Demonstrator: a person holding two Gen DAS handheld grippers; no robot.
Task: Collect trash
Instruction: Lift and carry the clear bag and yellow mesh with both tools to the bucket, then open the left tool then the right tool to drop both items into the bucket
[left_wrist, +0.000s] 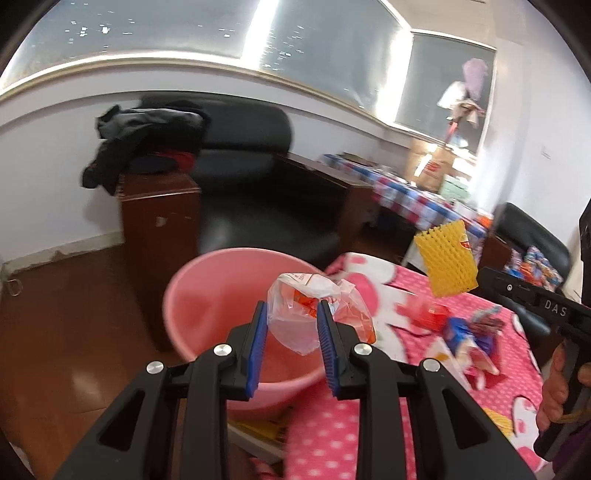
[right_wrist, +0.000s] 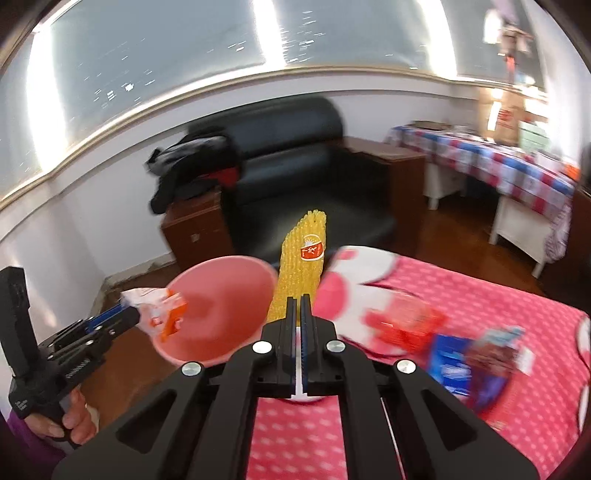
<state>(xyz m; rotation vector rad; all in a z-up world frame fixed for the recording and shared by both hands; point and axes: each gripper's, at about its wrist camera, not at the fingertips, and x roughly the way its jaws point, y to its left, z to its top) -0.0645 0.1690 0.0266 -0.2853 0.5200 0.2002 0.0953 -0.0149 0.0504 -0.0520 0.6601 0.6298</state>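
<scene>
Broadly, a desk (right_wrist: 461, 295) draped in a pink dotted cloth with cartoon prints is seen filling the lower right of both views. Just off its left edge a round pink plastic bucket (left_wrist: 218, 295) is seen, smooth-walled, its open mouth tilted toward the cameras. Behind it a black leather armchair (left_wrist: 251, 166) and a brown wooden cabinet (left_wrist: 159, 229) with dark clothing (left_wrist: 147, 136) heaped on top are set against the white wall.

A yellow foam net sleeve (right_wrist: 301, 269) is pinched at its lower end by the right claw (right_wrist: 298, 314), whose blue-padded jaws are pressed together on it. The sleeve is ribbed and knobbly, with a red and orange sticker near the top; its long axis is held nearly upright, pointing away from the claw, beside the bucket's right rim and above the desk's far left corner.

A crumpled clear plastic bag (left_wrist: 314, 314) with orange and white packaging inside is gripped by the left claw (left_wrist: 291, 332), jaws part closed on it, over the bucket's mouth. The bag has no clear long axis.

Each claw is carried by a hand wrapped round a black pistol-style handle and pointed forward and downward. Blurred red and blue wrappers (right_wrist: 461, 354) are left near the desk's right edge.
</scene>
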